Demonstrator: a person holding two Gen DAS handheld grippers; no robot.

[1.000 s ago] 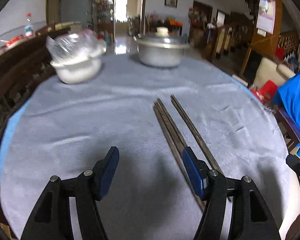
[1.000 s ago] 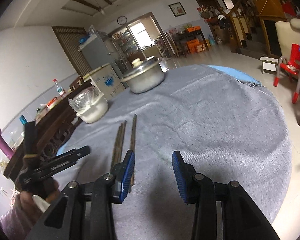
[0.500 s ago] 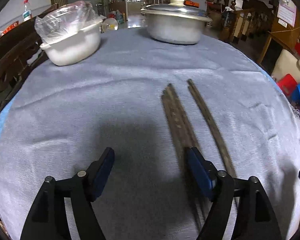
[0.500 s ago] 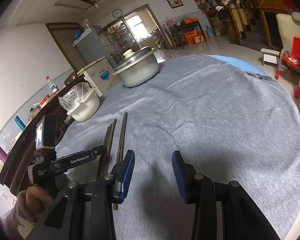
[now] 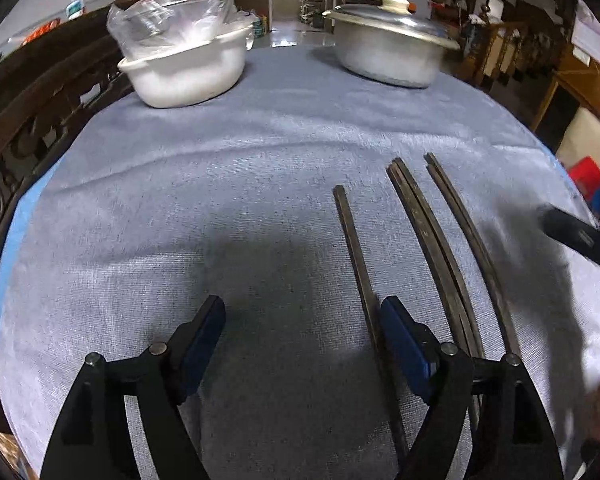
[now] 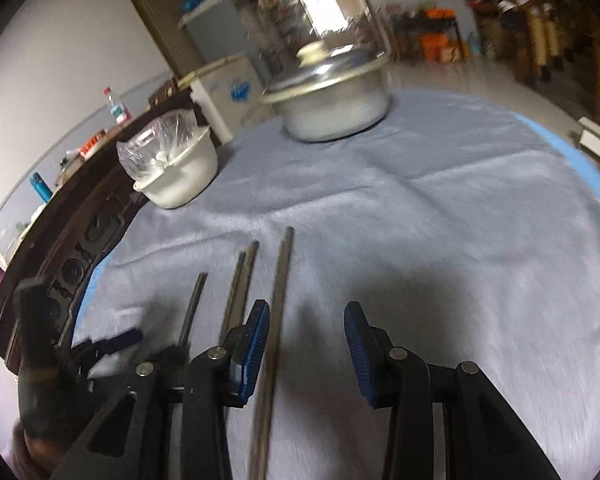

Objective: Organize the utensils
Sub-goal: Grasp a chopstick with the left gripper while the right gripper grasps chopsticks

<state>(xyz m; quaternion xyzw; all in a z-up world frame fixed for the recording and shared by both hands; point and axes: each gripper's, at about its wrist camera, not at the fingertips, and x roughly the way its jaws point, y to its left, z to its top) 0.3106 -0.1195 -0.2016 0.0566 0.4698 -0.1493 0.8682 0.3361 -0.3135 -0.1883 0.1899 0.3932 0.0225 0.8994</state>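
**Two wrist cameras, one round table**

Each fisheye camera looks forward and down between its own gripper's fingers, close above the grey tablecloth (image 5: 180,200). The left view faces the white bowl (image 5: 188,76) and lidded pot (image 5: 388,56) head-on; the right view is tilted. Both share the dark chopsticks (image 6: 278,300).

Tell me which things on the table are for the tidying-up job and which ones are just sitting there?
For the job:
- single chopstick, lying apart on the left
- middle chopsticks, close together
- right-hand chopsticks
- left gripper, jaws open, nothing between them

Just sitting there:
- white bowl with a plastic bag in it
- metal pot with its lid on
- grey cloth covering the table
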